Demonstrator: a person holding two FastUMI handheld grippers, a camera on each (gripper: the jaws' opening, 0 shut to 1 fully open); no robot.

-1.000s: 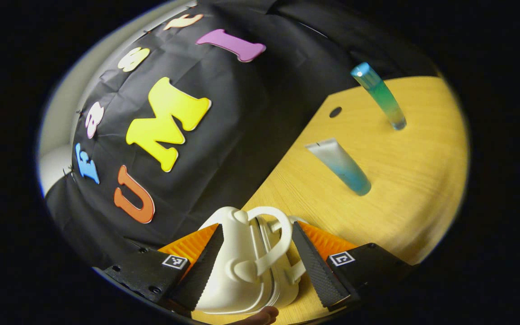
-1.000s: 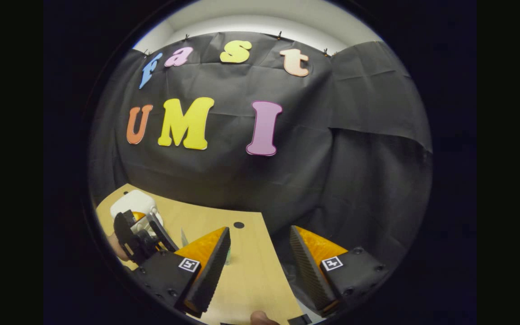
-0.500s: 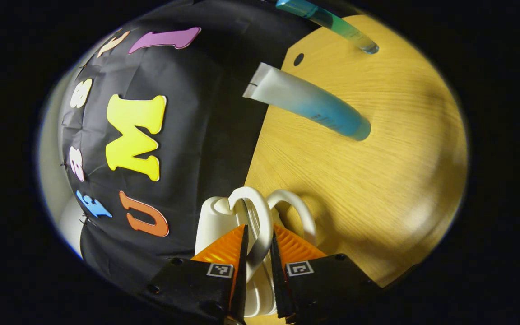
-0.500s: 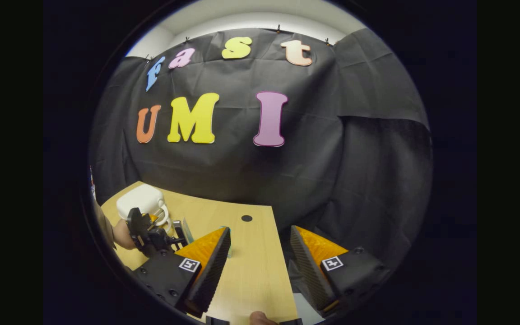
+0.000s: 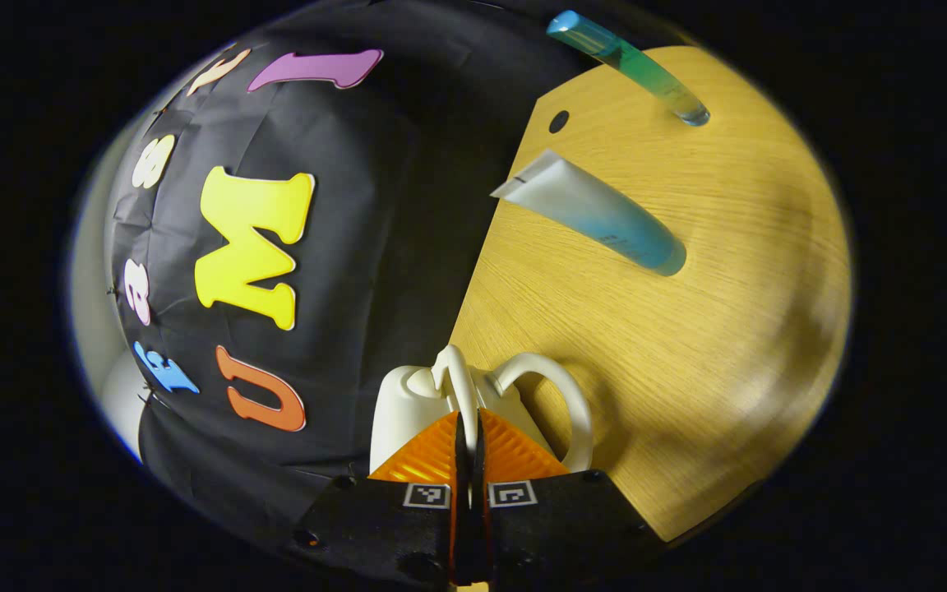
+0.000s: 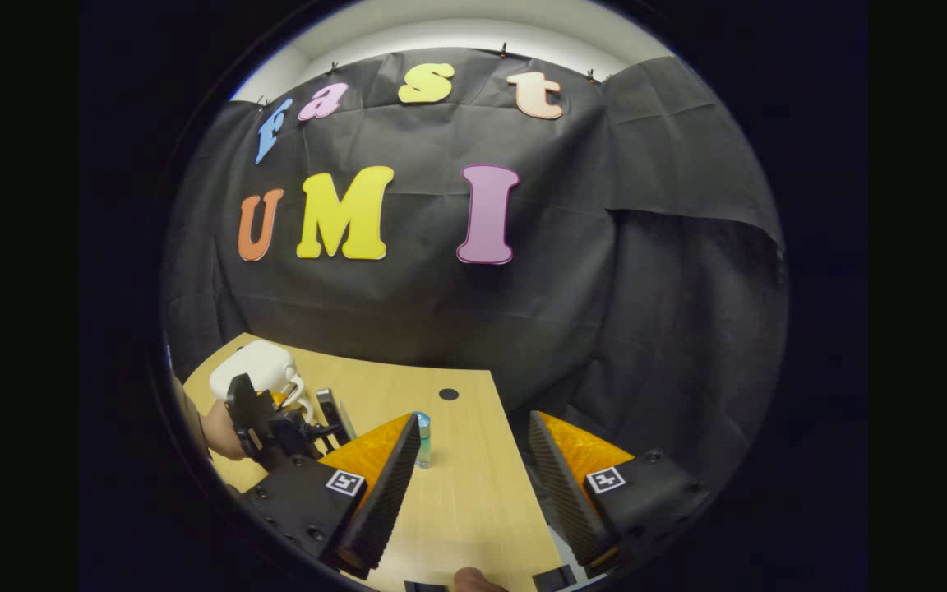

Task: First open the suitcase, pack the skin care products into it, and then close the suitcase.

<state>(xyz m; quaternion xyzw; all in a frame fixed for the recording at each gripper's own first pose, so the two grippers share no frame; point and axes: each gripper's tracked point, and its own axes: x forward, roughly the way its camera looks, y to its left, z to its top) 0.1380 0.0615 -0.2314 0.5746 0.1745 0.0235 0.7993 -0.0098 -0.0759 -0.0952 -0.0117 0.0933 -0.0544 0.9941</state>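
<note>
The small white suitcase (image 5: 404, 404) stands closed at the table's edge by the black cloth. My left gripper (image 5: 468, 421) is shut on one of its two loop handles (image 5: 455, 380); the other handle (image 5: 560, 393) arches free to the right. Farther out on the table stand a silver-and-blue tube (image 5: 597, 220) and a slim teal bottle (image 5: 630, 64). In the right gripper view, my right gripper (image 6: 473, 423) hangs open over the table, holding nothing. To its left are the suitcase (image 6: 253, 367), the left gripper (image 6: 270, 424) and the teal bottle (image 6: 422, 428).
The wooden table (image 5: 704, 329) has a small round hole (image 5: 558, 122) near its back edge. A hand (image 6: 220, 429) holds the left gripper. A fingertip (image 6: 473, 580) shows at the bottom of the right gripper view.
My left gripper has gone from wide open around the suitcase to shut on one handle, rolling as it came in. The right gripper stays open and has barely shifted.
</note>
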